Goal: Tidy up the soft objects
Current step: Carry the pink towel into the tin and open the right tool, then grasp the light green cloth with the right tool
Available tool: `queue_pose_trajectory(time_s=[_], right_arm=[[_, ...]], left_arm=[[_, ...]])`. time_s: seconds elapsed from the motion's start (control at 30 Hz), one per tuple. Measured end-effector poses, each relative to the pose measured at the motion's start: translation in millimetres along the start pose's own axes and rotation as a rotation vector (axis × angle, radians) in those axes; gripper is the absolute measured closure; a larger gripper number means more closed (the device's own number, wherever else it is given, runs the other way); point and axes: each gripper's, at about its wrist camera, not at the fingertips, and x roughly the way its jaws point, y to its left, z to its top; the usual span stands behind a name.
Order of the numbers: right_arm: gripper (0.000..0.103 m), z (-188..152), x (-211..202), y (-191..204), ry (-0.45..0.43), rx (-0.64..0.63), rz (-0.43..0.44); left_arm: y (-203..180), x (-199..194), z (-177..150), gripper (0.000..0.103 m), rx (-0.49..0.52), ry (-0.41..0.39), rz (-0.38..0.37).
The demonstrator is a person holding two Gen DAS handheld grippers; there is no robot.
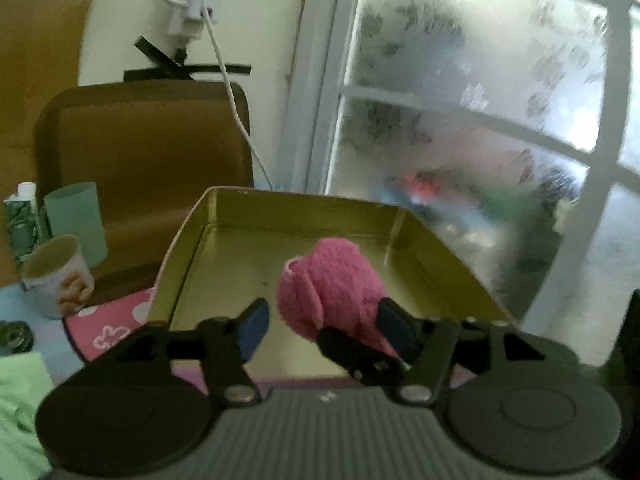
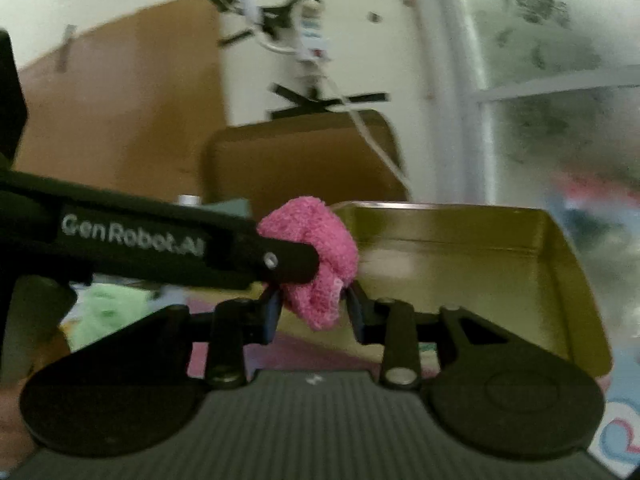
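Observation:
A rolled pink fluffy cloth (image 1: 332,284) hangs above the open gold metal tin (image 1: 224,248). In the left wrist view my left gripper (image 1: 320,324) stands wide open around the cloth, its right pad against it. My right gripper's finger (image 1: 352,352) reaches in from below right. In the right wrist view the cloth (image 2: 316,264) sits between my right gripper's pads (image 2: 312,312), which are closed on its lower end. The left gripper's black finger (image 2: 280,260) crosses in front of the cloth. The tin (image 2: 560,280) lies to the right.
A brown chair back (image 1: 140,148) stands behind the tin. A teal cup (image 1: 78,216), a paper cup (image 1: 56,276) and a carton (image 1: 20,220) stand at left. A pink flowered mat (image 1: 112,328) and green cloth (image 1: 20,400) lie near. A frosted window (image 1: 480,120) is at right.

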Motion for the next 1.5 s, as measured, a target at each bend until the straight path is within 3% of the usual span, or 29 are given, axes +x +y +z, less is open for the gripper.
queue_pose_trajectory(time_s=[0.13, 0.2, 0.37, 0.5, 0.73, 0.8, 0.9, 0.93, 0.97, 1.0, 1.03, 1.07, 1.1, 1.3, 1.5], right_arm=[[0.044, -2.7, 9.0, -10.3, 0.024, 0.037, -0.045], [0.043, -8.8, 0.7, -9.7, 0.004, 0.034, -0.044], [0.043, -14.4, -15.5, 6.7, -0.039, 0.02, -0.007], [0.043, -16.0, -23.2, 42.7, -0.043, -0.056, 0.064], [0.043, -18.7, 12.0, 105.8, 0.116, -0.087, 0.307], [0.042, -17.5, 35.2, 122.6, 0.162, -0.091, 0.347], [0.025, -17.3, 76.9, 139.8, 0.251, -0.076, 0.39], [0.024, -18.2, 87.7, 147.8, 0.276, -0.081, 0.389], [0.025, -20.4, 98.5, 154.7, 0.304, -0.095, 0.385], [0.043, -22.4, 108.1, 159.0, 0.353, -0.102, 0.385], [0.075, -22.8, 114.5, 158.0, 0.397, -0.087, 0.392], [0.091, -21.5, 113.0, 154.1, 0.388, -0.072, 0.391], [0.097, -22.1, 110.2, 150.1, 0.408, -0.064, 0.406], [0.097, -36.3, 39.6, 129.9, 0.386, -0.082, 0.453], [0.096, -52.6, -23.4, 115.3, 0.35, -0.092, 0.454]], left_arm=[[-0.3, 3.1, -6.8, 0.035, 0.003, 0.014, 0.026], [6.4, -12.8, -13.5, 0.03, -0.004, -0.015, 0.036], [44.8, -70.2, -41.5, 0.029, -0.07, -0.07, 0.071], [87.8, -116.4, -81.0, 0.029, -0.117, -0.048, 0.192], [132.5, -175.5, -142.0, 0.029, -0.14, -0.019, 0.382], [138.2, -184.3, -141.6, 0.028, -0.187, -0.06, 0.37], [140.2, -186.3, -142.0, 0.026, -0.203, -0.099, 0.38], [141.2, -187.0, -141.9, 0.026, -0.203, -0.106, 0.374], [142.6, -187.9, -141.9, 0.026, -0.206, -0.111, 0.369], [143.0, -188.3, -142.2, 0.026, -0.213, -0.113, 0.366], [144.7, -188.3, -141.9, 0.026, -0.223, -0.117, 0.364], [145.6, -187.9, -142.4, 0.026, -0.233, -0.121, 0.361], [146.6, -189.9, -144.1, 0.025, -0.246, -0.126, 0.356], [156.5, -189.7, -144.9, 0.025, -0.306, -0.108, 0.307], [145.2, -182.8, -142.4, 0.025, -0.291, -0.061, 0.264]])
